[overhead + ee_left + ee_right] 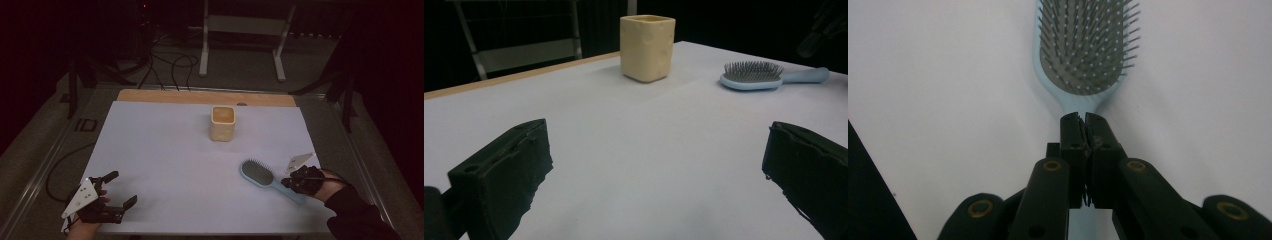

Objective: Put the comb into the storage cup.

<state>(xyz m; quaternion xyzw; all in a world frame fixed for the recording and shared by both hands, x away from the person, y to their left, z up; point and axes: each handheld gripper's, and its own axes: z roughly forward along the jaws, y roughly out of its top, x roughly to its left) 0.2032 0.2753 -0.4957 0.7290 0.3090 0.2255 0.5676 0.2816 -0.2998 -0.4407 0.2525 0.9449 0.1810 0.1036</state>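
A light-blue hairbrush point(257, 172) lies bristles-up on the white sheet at the right, its handle pointing toward the near right edge. My right gripper point(286, 183) hovers over that handle. In the right gripper view its jaws point(1085, 117) are shut together with nothing between them, and the brush head point(1083, 45) lies just beyond the tips. In the left gripper view the brush point(751, 75) rests flat at the far right. My left gripper point(124, 188) stands open and empty at the near left point(657, 132). A cream square cup point(222, 124) stands upright at the back middle point(647, 47).
The white sheet point(165, 150) covers the table, with a wooden strip point(200, 96) along its far edge. Beyond the table stand a metal frame point(242, 30) and loose cables point(170, 62) on the floor. A dark sleeve point(357, 215) comes in at the bottom right.
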